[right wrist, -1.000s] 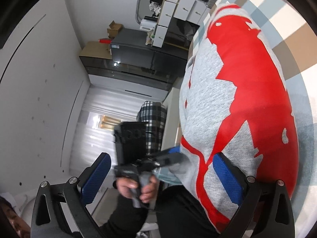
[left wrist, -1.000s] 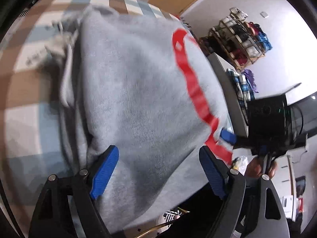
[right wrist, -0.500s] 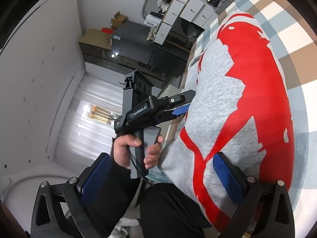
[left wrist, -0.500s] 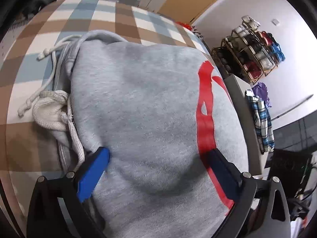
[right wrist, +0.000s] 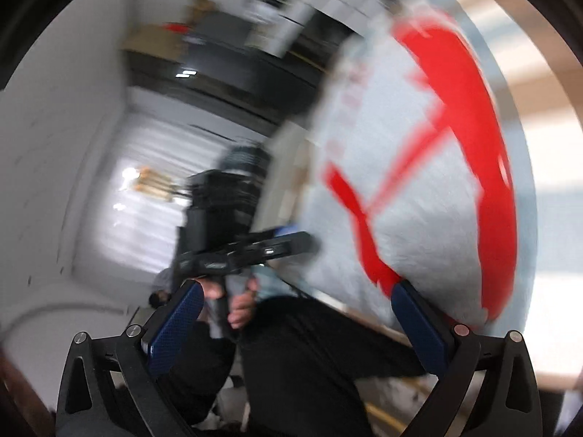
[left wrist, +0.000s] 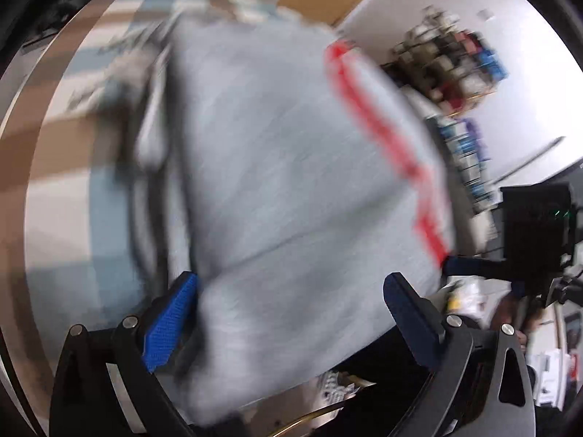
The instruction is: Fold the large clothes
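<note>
Left wrist view is showing the left tongs (left wrist: pixel 291 313) gaping wide over the near hem of the folded grey hoodie (left wrist: pixel 291 167) lying lengthwise up the frame on the checked counter (left wrist: pixel 62 167), right tongs (right wrist: pixel 297 324) likewise spread, beside its lower-right corner.

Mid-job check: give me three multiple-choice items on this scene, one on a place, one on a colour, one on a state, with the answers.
1. The grey sweatshirt with a printed graphic lies on:
A. a checked cloth
B. a bare floor
C. a chair

2. Its graphic is:
A. green
B. red
C. black

3. The left gripper is:
A. shut on a drawstring
B. shut on nothing
C. open

Answers:
1 A, brown, white and blue checks surround it.
2 B, red shows in both views.
3 C, its blue pads stand wide apart over the fabric.
</note>
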### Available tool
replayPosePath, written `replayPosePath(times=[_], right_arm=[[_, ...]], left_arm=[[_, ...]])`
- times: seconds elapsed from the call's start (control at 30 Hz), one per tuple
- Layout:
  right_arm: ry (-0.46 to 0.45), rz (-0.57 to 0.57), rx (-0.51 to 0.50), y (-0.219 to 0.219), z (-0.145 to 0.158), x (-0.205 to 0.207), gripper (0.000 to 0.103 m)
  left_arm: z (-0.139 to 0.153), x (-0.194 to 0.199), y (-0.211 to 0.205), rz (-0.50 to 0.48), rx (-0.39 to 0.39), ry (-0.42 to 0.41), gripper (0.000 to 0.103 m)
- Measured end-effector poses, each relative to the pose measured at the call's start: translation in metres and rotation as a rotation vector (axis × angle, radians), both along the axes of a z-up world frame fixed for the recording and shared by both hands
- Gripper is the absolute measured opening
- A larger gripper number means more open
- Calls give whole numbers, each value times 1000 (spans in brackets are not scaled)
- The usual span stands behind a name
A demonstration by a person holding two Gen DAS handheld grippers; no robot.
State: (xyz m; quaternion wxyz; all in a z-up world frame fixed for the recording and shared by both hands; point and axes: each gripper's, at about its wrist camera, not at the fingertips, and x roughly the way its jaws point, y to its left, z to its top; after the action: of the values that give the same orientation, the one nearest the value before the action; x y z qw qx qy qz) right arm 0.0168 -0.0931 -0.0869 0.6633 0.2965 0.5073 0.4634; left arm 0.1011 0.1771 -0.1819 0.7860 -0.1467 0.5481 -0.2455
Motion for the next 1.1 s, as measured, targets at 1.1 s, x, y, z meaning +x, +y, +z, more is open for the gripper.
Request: replayPosePath(times=[1.1], right_arm=[[-392,120,-1308,245,17,211,102]], left_arm=[[2,-32,6,-32,-80,-157,98]])
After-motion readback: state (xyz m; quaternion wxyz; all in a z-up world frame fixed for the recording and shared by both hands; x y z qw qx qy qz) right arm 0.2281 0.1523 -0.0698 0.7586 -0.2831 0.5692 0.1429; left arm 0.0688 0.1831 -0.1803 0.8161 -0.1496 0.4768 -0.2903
